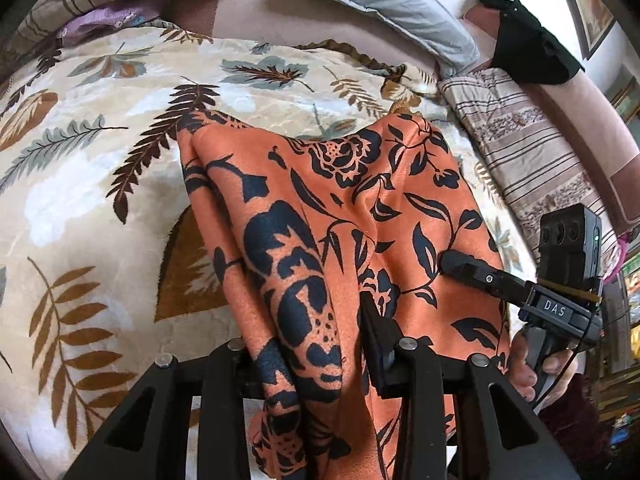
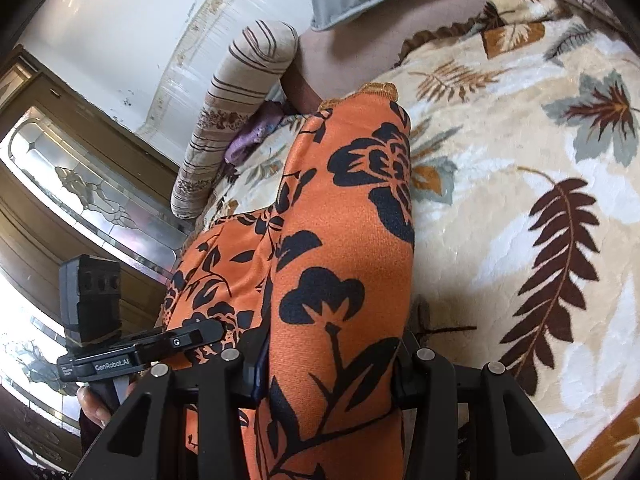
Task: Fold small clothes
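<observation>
An orange garment with black flowers (image 1: pixel 352 216) hangs lifted over the leaf-patterned blanket (image 1: pixel 100 184). My left gripper (image 1: pixel 320 364) is shut on its near edge; the cloth covers the fingertips. My right gripper (image 1: pixel 452 260) shows at the right of the left wrist view, pinching the same garment. In the right wrist view the garment (image 2: pixel 340 248) drapes from my right gripper (image 2: pixel 332 372), which is shut on it. My left gripper (image 2: pixel 208 332) grips the cloth at the lower left there.
A grey pillow (image 1: pixel 392 4) and a striped pillow (image 1: pixel 528 156) lie at the back and right of the bed. A black cloth (image 1: pixel 528 40) hangs on the pink headboard. A wooden door with leaded glass (image 2: pixel 80 188) stands beside the bed.
</observation>
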### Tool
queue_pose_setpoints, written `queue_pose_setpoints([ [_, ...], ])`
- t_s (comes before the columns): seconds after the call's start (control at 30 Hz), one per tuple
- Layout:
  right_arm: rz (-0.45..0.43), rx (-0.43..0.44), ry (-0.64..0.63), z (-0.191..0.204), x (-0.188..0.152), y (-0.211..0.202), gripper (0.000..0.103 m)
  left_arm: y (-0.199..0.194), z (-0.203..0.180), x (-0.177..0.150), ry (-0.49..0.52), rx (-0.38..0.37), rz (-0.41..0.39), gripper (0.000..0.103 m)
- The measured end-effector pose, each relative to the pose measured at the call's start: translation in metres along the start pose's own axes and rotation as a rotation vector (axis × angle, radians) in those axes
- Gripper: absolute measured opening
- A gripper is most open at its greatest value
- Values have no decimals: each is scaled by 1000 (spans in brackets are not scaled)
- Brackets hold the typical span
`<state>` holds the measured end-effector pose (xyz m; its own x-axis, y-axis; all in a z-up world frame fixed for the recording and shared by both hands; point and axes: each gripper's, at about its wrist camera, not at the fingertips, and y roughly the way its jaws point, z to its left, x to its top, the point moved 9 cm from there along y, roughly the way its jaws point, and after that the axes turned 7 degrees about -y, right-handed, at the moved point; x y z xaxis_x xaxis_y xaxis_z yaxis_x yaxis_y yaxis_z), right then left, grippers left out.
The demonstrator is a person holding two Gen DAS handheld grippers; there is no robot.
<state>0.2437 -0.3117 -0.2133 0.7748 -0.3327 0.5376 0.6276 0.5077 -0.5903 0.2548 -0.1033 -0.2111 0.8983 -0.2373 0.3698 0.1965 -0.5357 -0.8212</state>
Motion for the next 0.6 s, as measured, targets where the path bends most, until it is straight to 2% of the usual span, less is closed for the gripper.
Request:
queue_pose_setpoints([
  [0.4,73,-33,46,-19,-6,22,47,7,6,-3,18,74,-1,37],
  [0.47,81,-39,57,-22,-7,23,50,7,8,-3,15,86,0,37],
  [0.53,95,-70,70,-27,-9,25,60,8,10,-4,18,110,0,40],
  [0.6,104,-101,82,-32,-10,25,63,8,11,-5,25,132,-5,42],
])
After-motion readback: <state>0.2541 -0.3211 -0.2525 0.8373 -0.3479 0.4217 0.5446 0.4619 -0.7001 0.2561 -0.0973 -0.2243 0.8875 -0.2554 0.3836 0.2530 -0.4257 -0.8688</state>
